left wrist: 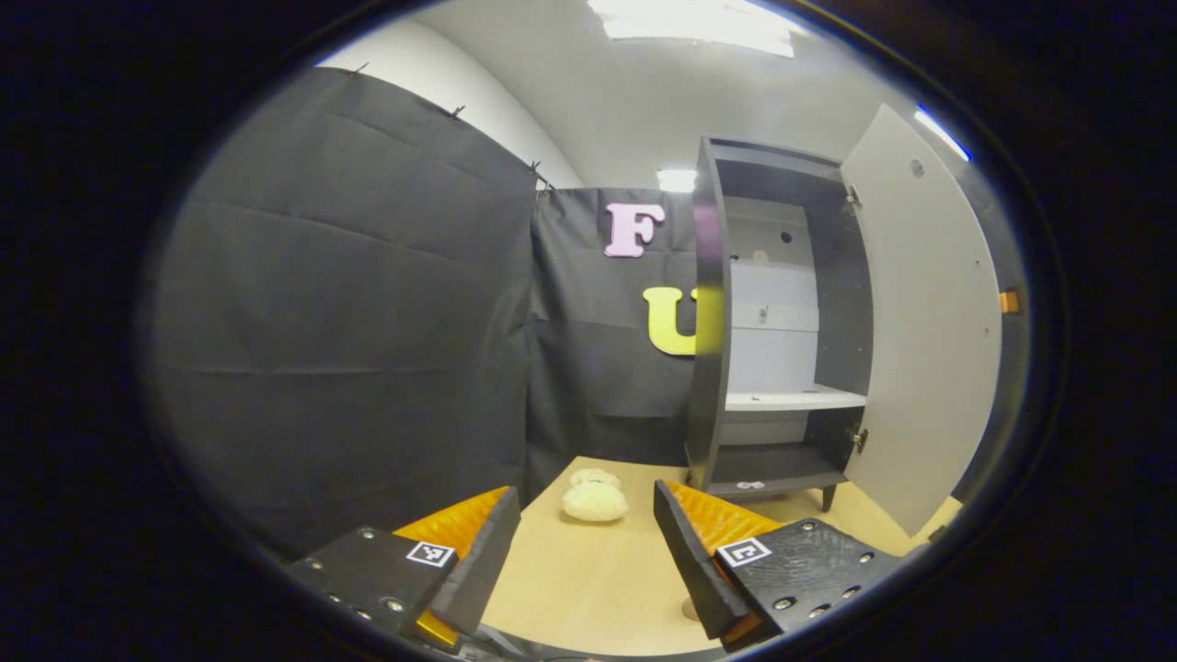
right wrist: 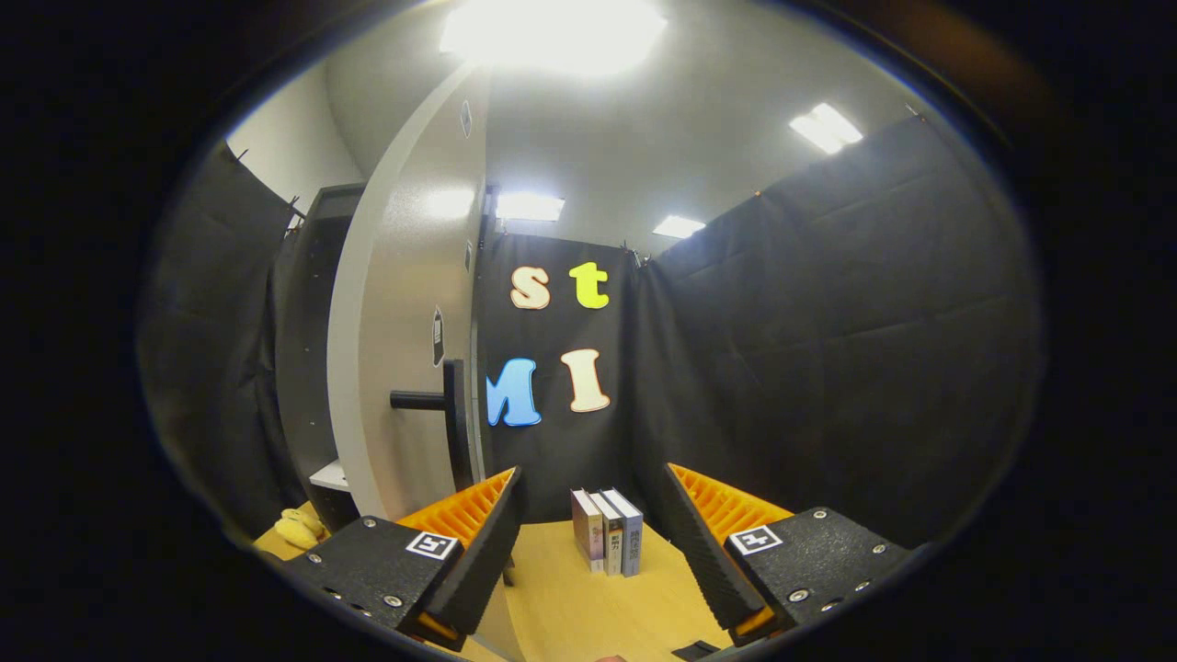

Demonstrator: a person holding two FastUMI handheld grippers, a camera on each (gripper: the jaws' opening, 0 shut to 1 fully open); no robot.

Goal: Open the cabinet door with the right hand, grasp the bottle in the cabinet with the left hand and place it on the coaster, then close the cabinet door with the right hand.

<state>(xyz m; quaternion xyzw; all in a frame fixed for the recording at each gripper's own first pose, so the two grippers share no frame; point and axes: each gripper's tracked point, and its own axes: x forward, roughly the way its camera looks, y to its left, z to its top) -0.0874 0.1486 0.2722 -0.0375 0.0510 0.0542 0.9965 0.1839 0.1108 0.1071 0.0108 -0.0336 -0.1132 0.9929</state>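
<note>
- Left gripper (left wrist: 587,552): fingers spread apart, holding nothing, above the tabletop (left wrist: 588,579).
- Cabinet (left wrist: 782,322): ahead and right of the left fingers; door (left wrist: 919,322) swung wide, shelves bare.
- Plush toy (left wrist: 595,496): between and beyond the left fingers.
- Right gripper (right wrist: 588,552): fingers parted, unloaded; door handle (right wrist: 441,409) just beyond its left finger.
- Books (right wrist: 607,531): upright, ahead between the right fingers.

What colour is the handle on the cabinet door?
Black handle, on the pale grey cabinet door; right gripper view shows it best.
</note>
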